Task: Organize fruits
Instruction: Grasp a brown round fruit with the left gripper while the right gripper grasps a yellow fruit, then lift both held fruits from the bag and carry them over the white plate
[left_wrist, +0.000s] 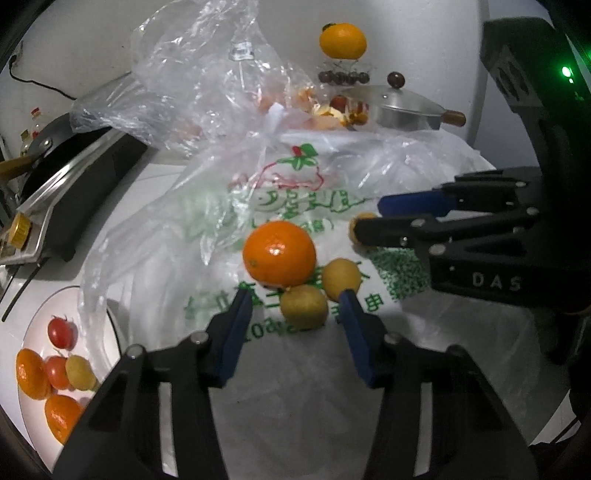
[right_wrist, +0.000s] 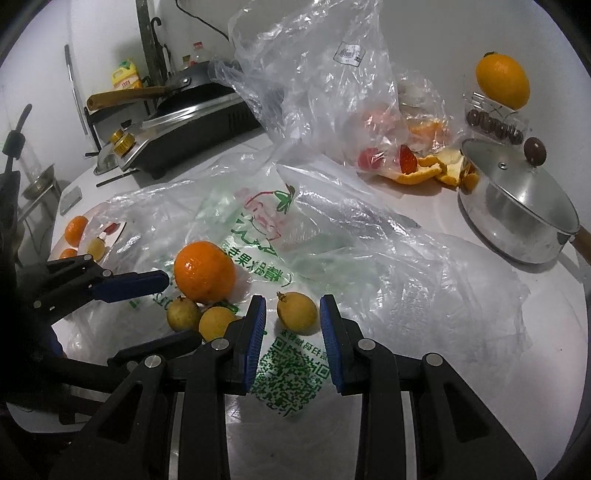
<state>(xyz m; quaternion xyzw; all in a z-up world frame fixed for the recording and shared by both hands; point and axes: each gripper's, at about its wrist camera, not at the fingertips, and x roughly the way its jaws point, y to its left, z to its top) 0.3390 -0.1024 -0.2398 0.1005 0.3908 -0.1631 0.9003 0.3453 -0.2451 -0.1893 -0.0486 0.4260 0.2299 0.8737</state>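
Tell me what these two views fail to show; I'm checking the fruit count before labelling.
- Plate, left wrist view: partly covered by the left hand-held gripper and the printed bag, so its fruit count is uncertain.
- Clear bag, right wrist view: crinkled plastic blurs the red pieces inside.
- Third yellow fruit, left wrist view: mostly behind the right hand-held gripper.
- Pot: lid hides contents.
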